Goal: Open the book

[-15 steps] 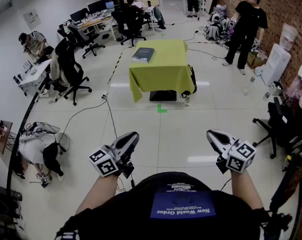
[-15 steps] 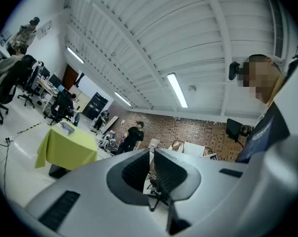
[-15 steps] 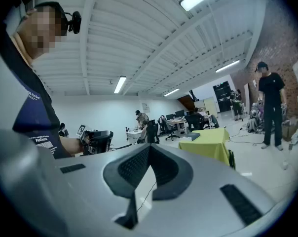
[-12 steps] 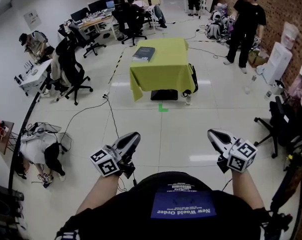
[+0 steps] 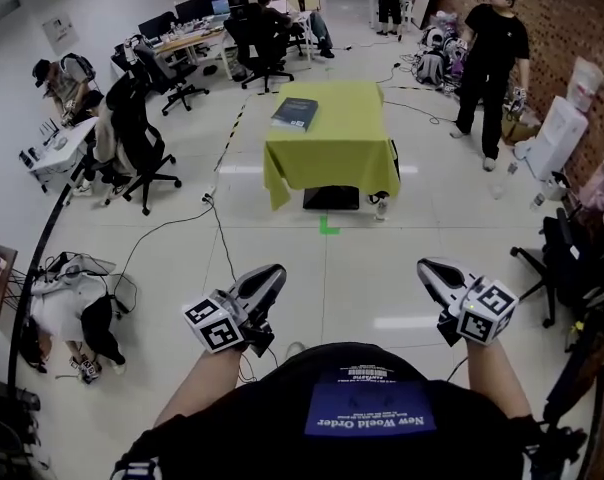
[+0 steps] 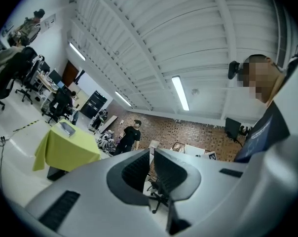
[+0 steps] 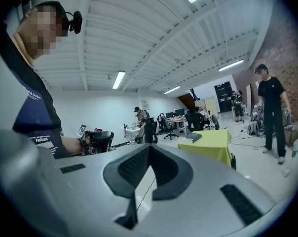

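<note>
The left tongs (image 5: 265,280) are seen shut, the tips all but touching, with nothing gripped between them. The right tongs (image 5: 434,271) are likewise closed and empty. Both are held low in front of the person's body, well apart from the bench (image 5: 332,153), which is draped in a yellow-green cloth and set further off on the tiled floor. The dark book (image 5: 295,113) is laid closed near the bench's far left corner.

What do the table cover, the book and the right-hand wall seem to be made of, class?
Table cover: cloth, matt yellow-green, hanging in soft folds.
Book: dark cover, likely card; too far to tell.
Wall: bare red brick, joints showing.
</note>
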`<state>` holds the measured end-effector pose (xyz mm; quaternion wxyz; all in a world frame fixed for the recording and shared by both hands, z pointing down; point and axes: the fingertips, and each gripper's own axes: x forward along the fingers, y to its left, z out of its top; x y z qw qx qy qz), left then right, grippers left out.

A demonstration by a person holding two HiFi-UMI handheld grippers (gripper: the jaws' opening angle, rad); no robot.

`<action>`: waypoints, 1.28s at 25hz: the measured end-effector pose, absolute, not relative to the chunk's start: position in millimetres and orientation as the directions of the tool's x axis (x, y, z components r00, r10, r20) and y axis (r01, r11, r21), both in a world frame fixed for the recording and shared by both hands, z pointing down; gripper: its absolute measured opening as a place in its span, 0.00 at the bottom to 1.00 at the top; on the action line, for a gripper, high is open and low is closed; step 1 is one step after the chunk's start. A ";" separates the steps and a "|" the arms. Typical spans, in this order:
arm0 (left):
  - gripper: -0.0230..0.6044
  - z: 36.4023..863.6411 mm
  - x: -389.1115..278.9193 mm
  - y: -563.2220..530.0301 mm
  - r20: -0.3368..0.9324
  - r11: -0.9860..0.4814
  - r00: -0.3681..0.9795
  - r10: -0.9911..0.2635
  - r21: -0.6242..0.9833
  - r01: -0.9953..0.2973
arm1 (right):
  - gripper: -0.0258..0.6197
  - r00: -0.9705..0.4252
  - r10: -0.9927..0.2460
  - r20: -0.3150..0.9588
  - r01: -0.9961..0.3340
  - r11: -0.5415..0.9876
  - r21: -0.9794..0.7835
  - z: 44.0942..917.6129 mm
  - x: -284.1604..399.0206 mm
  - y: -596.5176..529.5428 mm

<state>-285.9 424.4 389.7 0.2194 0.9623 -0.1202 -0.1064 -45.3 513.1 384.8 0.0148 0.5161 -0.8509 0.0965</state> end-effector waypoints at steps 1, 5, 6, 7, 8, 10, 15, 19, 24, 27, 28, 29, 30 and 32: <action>0.09 389.1 -291.1 408.3 -0.151 -0.882 0.951 -0.271 0.434 -0.182 | 0.02 -0.458 -0.880 0.122 -0.886 0.441 -0.143 380.7 -50.7 495.8; 0.09 380.5 -325.0 340.0 -0.138 -0.900 0.959 -0.247 0.399 -0.175 | 0.02 -0.450 -0.887 0.100 -0.889 0.434 -0.148 365.0 -88.6 424.8; 0.09 378.8 -333.9 322.9 -0.135 -0.903 0.961 -0.242 0.393 -0.173 | 0.02 -0.451 -0.887 0.098 -0.889 0.435 -0.145 362.5 -98.1 407.4; 0.09 378.1 -341.8 306.0 -0.131 -0.906 0.962 -0.239 0.387 -0.172 | 0.02 -0.449 -0.888 0.096 -0.890 0.434 -0.142 360.2 -105.7 390.4; 0.09 377.9 -348.6 289.5 -0.126 -0.908 0.964 -0.236 0.382 -0.173 | 0.02 -0.446 -0.890 0.092 -0.891 0.432 -0.142 358.0 -112.0 373.7; 0.09 378.0 -358.2 257.9 -0.117 -0.909 0.965 -0.234 0.379 -0.174 | 0.02 -0.446 -0.891 0.084 -0.890 0.431 -0.148 354.6 -122.3 342.6; 0.09 379.4 -356.3 199.0 -0.114 -0.902 0.967 -0.229 0.398 -0.167 | 0.02 -0.455 -0.884 0.109 -0.885 0.436 -0.164 361.1 -127.1 285.0; 0.09 389.4 -338.6 172.4 -0.100 -0.894 0.968 -0.231 0.414 -0.171 | 0.02 -0.459 -0.880 0.121 -0.881 0.434 -0.186 370.3 -105.6 254.8; 0.09 395.1 -284.2 134.7 -0.080 -0.885 0.960 -0.267 0.415 -0.212 | 0.02 -0.494 -0.863 0.106 -0.860 0.467 -0.207 380.2 -48.6 211.4; 0.09 388.4 -248.3 110.6 -0.085 -0.870 0.944 -0.320 0.420 -0.257 | 0.02 -0.545 -0.832 0.103 -0.831 0.520 -0.198 379.0 -10.6 181.7; 0.09 384.9 -236.1 104.3 -0.090 -0.861 0.936 -0.342 0.430 -0.273 | 0.02 -0.562 -0.820 0.105 -0.821 0.537 -0.193 376.8 3.6 172.7; 0.09 381.8 -223.8 98.8 -0.093 -0.851 0.927 -0.363 0.439 -0.289 | 0.02 -0.578 -0.809 0.105 -0.811 0.554 -0.189 373.9 18.2 164.2; 0.09 379.8 -212.0 93.8 -0.095 -0.842 0.919 -0.382 0.445 -0.304 | 0.02 -0.593 -0.799 0.102 -0.800 0.570 -0.186 371.1 32.2 156.6; 0.09 377.2 -191.5 85.1 -0.095 -0.829 0.906 -0.413 0.450 -0.331 | 0.02 -0.619 -0.779 0.097 -0.781 0.599 -0.176 368.4 55.5 143.7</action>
